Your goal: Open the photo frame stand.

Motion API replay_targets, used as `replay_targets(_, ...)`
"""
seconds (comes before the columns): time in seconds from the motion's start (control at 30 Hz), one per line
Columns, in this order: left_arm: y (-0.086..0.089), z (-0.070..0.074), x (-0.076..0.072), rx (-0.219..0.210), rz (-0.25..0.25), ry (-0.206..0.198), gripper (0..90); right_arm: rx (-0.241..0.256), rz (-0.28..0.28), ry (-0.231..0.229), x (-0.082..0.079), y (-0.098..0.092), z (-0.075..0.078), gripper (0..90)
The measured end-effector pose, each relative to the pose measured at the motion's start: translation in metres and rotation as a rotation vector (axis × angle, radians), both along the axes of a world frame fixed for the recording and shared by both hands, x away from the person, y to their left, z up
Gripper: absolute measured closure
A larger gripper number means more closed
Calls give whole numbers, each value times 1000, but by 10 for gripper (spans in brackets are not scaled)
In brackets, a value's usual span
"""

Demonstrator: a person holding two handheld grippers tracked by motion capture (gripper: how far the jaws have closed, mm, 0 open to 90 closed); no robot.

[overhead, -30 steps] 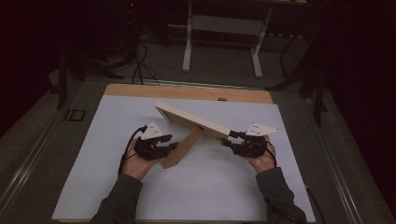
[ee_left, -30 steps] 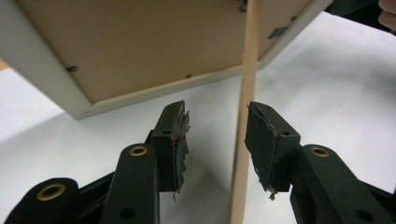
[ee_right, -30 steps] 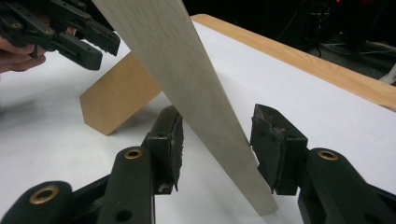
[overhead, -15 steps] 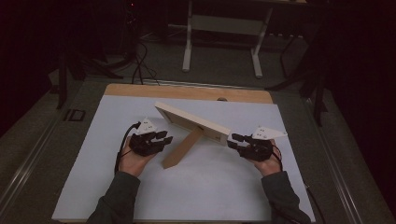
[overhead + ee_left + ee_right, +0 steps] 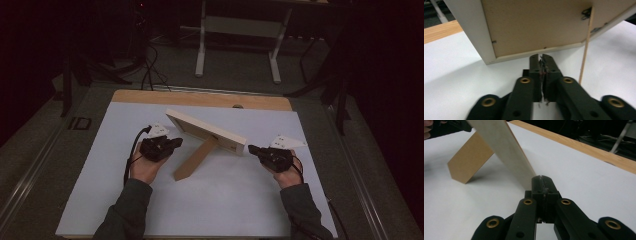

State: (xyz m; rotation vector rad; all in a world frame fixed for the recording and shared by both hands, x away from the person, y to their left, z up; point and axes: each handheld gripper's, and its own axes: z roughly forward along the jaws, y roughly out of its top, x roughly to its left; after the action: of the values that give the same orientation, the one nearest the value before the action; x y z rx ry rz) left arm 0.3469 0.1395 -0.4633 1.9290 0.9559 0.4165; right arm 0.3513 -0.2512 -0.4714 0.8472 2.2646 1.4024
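A picture frame (image 5: pixel 206 130) stands near the middle of the white table (image 5: pixel 150 210), leaning back on its brown easel stand (image 5: pixel 196 158), whose foot rests on the white surface towards the person. The left gripper (image 5: pixel 170 145) lies just beside the frame's left end, the right gripper (image 5: pixel 252 149) just beside its right end; each is carried in a hand entering from the lower edge of the high view. A strip of bare wood (image 5: pixel 200 98) borders the far side of the table, and beyond it, on the dark floor, stand a pale table stand (image 5: pixel 237 30) and loose cables (image 5: pixel 147 70). Nothing lies between either gripper and the frame.

The left gripper view shows the frame's brown backing board (image 5: pixel 536 25) inside its pale border, with small metal clips along the edge and the stand seen edge-on as a thin strip (image 5: pixel 585 50); the left gripper (image 5: pixel 541 57) has its jaws pressed together on nothing, their tips close under the frame's lower edge. The right gripper view shows the frame's pale side edge (image 5: pixel 504 147) and the stand's broad face (image 5: pixel 470 162); the right gripper (image 5: pixel 541 178) is likewise clenched and empty, its tips just short of the frame's near corner; whether they touch cannot be told.
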Motion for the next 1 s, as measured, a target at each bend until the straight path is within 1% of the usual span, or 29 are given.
replay_targets(0.2,1,1,9,-33,34,16,900,9,-24,1,4,3,1,897)
replay_targets(0.33,0,2,12,-39,50,16,900,19,-43,4,7,3,1,897)
replay_targets(0.5,0,4,14,-37,64,8,900,24,-61,6,9,4,0,897)
replay_targets(0.63,0,5,16,-34,78,4,900,10,-84,3,11,5,-1,897)
replay_targets(0.73,1,6,17,-35,87,2,900,17,-97,4,13,4,-1,897)
replay_targets(1.0,2,8,21,-42,113,-4,900,29,-108,-3,17,6,0,896)
